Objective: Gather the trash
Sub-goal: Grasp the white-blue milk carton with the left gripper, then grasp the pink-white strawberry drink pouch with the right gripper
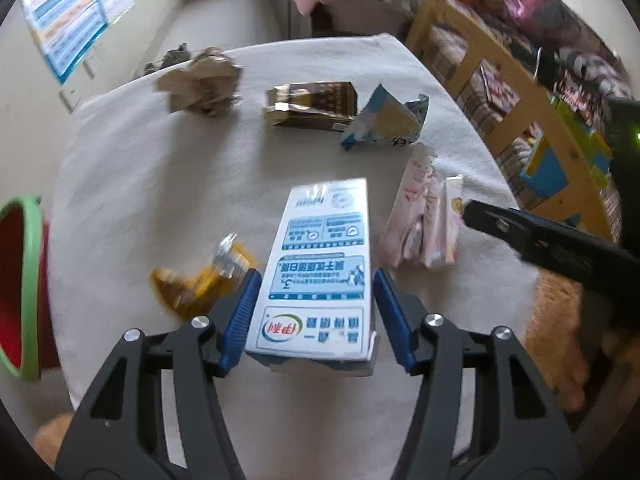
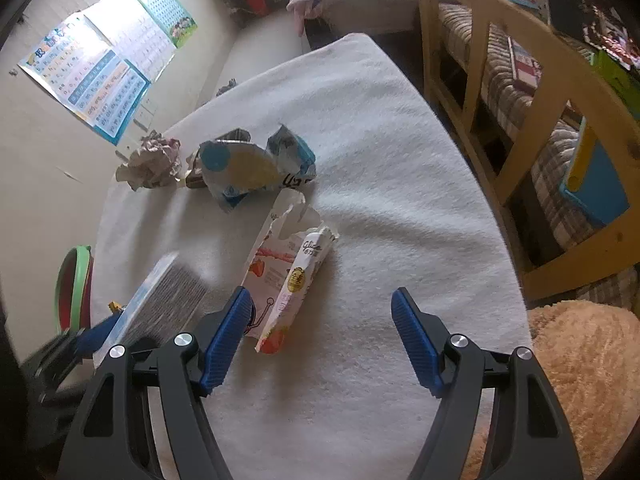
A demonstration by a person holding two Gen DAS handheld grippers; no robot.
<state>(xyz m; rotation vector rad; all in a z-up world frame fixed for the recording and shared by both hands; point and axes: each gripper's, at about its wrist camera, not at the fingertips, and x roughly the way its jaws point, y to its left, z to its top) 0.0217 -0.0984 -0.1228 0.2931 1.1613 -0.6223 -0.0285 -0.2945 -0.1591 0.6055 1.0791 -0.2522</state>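
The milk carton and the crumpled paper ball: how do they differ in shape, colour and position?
The milk carton is a flat-sided box with blue and white print; the paper ball is a crushed, irregular, brownish lump. The carton lies between the fingers of the left claw; the paper ball sits far off, with no claw near it. Both rest on the white cloth.

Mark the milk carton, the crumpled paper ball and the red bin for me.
milk carton (image 1: 320,268), left wrist view, middle of its printed top face.
crumpled paper ball (image 1: 202,84), left wrist view, centre of the wad.
red bin (image 1: 30,280), left wrist view, on its green rim.
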